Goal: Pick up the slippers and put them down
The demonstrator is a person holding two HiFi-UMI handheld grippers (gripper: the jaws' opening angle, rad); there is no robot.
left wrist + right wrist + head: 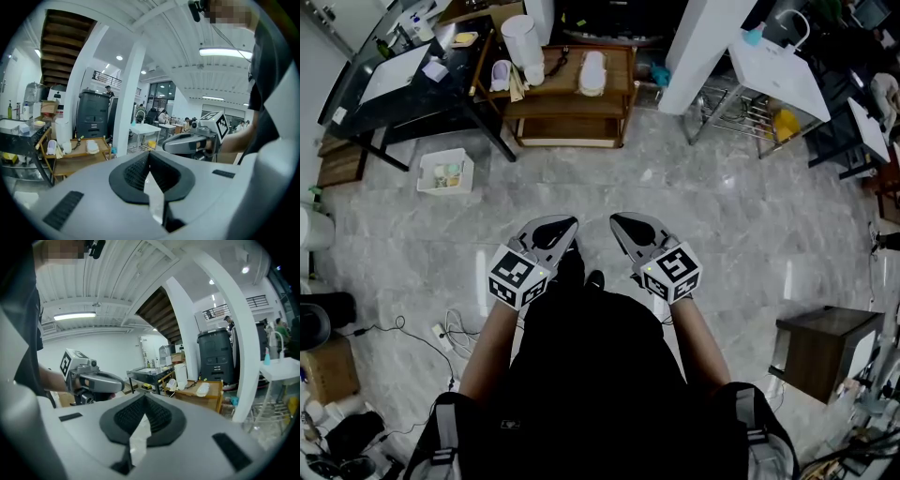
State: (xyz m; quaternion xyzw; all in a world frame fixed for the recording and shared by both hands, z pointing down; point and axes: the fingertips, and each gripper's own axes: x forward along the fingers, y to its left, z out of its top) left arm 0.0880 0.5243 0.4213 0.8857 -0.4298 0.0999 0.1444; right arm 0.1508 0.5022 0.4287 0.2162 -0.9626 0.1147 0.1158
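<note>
Two slippers lie on a low wooden table [619, 89] far ahead of me: a white one [592, 72] and a pale purple one [501, 75]. The left gripper view shows them small at the left, white slipper [93, 146] and purple slipper [51, 146]. In the right gripper view the white slipper [203, 389] lies right of the purple slipper [172, 384]. My left gripper [567, 223] and right gripper [619, 220] are held side by side at waist height, well short of the table. Both are shut and hold nothing. Each gripper view shows the other one: right gripper [197, 140], left gripper [93, 380].
A white cylinder [523, 47] stands on the wooden table beside the slippers. A white crate [445, 172] sits on the grey floor at left, near a black table [394, 84]. A white pillar [703, 47], a white table [778, 70], a dark stool [820, 347] and floor cables [441, 333] surround me.
</note>
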